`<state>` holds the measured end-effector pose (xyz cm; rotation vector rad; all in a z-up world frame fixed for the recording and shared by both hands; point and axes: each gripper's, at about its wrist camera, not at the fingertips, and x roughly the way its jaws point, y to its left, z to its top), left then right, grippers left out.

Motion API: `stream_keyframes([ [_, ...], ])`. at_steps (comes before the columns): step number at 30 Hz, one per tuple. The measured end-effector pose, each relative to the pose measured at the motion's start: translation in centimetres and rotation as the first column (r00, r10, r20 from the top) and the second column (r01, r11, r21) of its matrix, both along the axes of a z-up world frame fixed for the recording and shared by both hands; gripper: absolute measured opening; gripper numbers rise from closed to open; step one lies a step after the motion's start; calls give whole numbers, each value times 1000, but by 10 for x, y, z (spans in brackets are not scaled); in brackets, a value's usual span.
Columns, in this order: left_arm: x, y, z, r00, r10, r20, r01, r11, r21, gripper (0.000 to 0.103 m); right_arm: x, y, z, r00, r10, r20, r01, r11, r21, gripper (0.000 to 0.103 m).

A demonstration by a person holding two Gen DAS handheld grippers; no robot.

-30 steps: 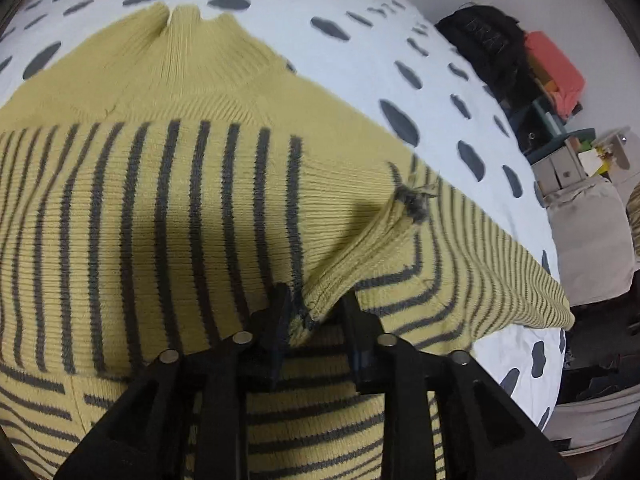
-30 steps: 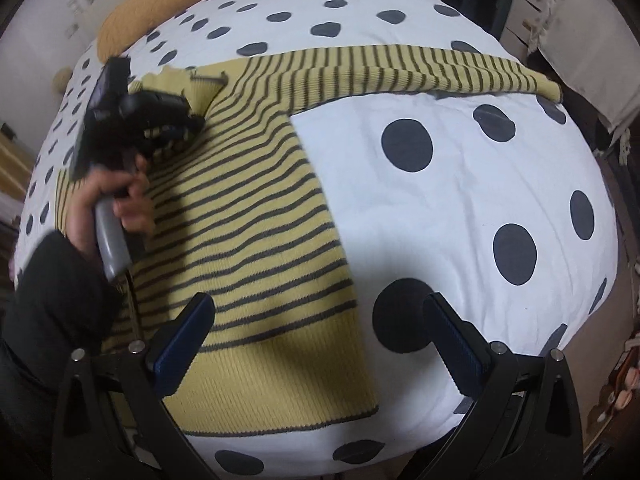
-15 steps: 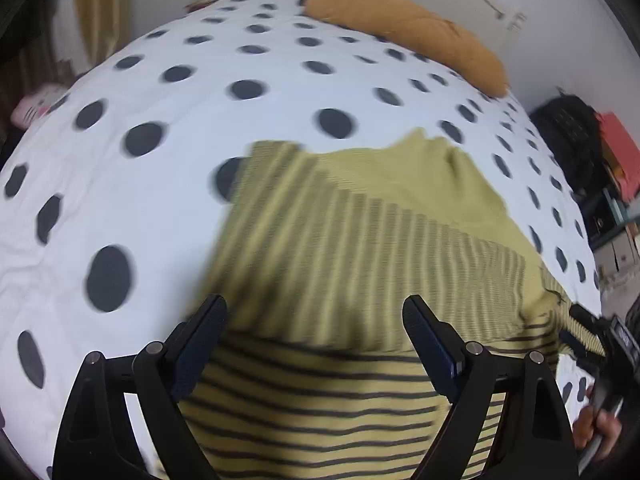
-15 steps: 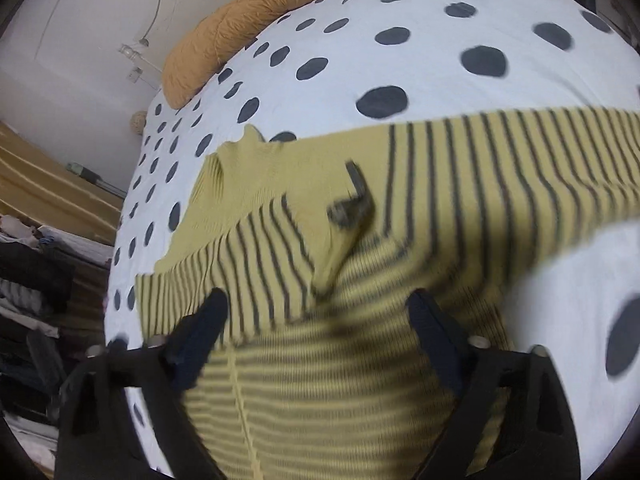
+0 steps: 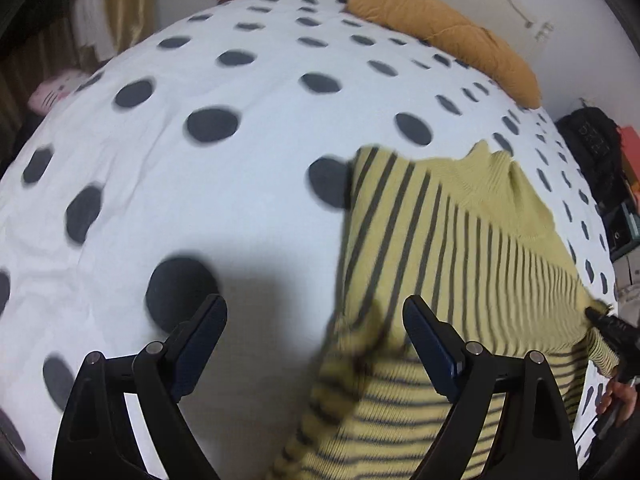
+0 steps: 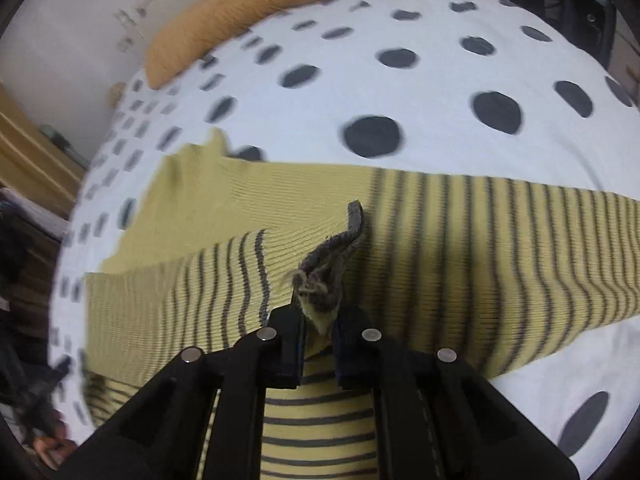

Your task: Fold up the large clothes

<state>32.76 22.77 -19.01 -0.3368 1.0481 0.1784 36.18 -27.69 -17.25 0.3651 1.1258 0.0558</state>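
Observation:
A yellow knit sweater with dark grey stripes (image 5: 448,248) lies on the bed, its plain yellow collar part away from me; it also shows in the right wrist view (image 6: 440,240). My left gripper (image 5: 316,340) is open and empty, above the sweater's left edge and the bedspread. My right gripper (image 6: 318,336) is shut on a raised fold of the sweater with a dark cuff edge (image 6: 336,256) sticking up. In the left wrist view the right gripper (image 5: 612,332) shows at the far right, pinching the sweater.
The bed has a white bedspread with dark dots (image 5: 200,160). An orange pillow (image 5: 440,36) lies at the head end, also in the right wrist view (image 6: 240,12). A black bag and shelves (image 5: 596,152) stand beside the bed.
My left gripper let go of the sweater fold, opened and swung left over the bedspread. My right gripper moved in and closed on that fold.

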Motion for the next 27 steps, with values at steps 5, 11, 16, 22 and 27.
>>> stream_keyframes([
  [5,65,-12,0,997,-71,14,72,996,-49,91,-1,-13,-25,999,-23,-40,25,998,57,11],
  [11,136,-8,-46,993,-87,-77,72,982,-177,33,-2,-15,-28,999,-20,-28,22,997,77,11],
  [16,132,-7,-35,999,-14,-52,10,996,-90,9,-5,-11,-17,1000,-16,-5,16,997,79,11],
  [22,139,23,-60,994,45,-100,-51,997,-64,12,1,9,-25,999,29,-16,-29,999,-15,11],
  [27,118,47,-25,982,179,-53,-176,983,53,20,-1,-5,-21,1000,-1,-19,0,999,-33,22],
])
